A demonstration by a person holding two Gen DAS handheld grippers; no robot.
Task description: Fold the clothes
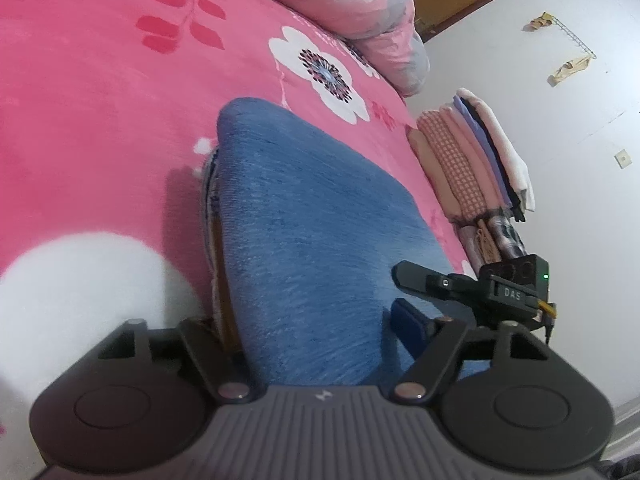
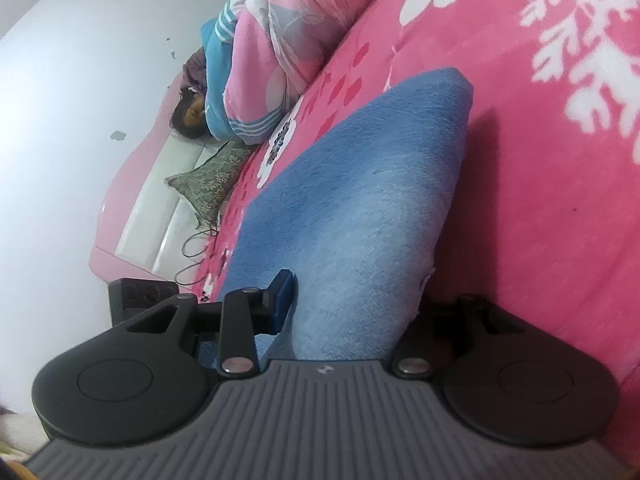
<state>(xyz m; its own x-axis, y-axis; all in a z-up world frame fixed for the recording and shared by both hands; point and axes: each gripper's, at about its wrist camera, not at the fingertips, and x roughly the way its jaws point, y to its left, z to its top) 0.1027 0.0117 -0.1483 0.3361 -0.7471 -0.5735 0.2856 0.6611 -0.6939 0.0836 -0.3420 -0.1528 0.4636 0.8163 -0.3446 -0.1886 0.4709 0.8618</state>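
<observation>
Folded blue denim garment point(image 1: 304, 216) lies on a bed covered by a pink floral blanket point(image 1: 92, 80), both hand-held grippers at its near end. Left hand-held gripper point(image 1: 316, 332): denim passes between its fingers; the blue-padded right finger point(image 1: 408, 326) sits against the cloth's edge, the left finger is mostly hidden behind the fold, so whether the pads actually press cannot be told. Right hand-held gripper point(image 2: 356, 300): denim fills the gap, the blue pad point(image 2: 285, 296) on the left side bears against the cloth, the other finger is tucked under the fabric edge; it looks clamped on the garment. In the left wrist view the right hand-held gripper appears at the denim's right edge. A rolled pink and grey quilt point(image 1: 360, 8) lies at the far side of the bed. A stack of folded clothes point(image 1: 472, 160) sits near the bed's edge, beside a white wall point(image 1: 560, 140).
</observation>
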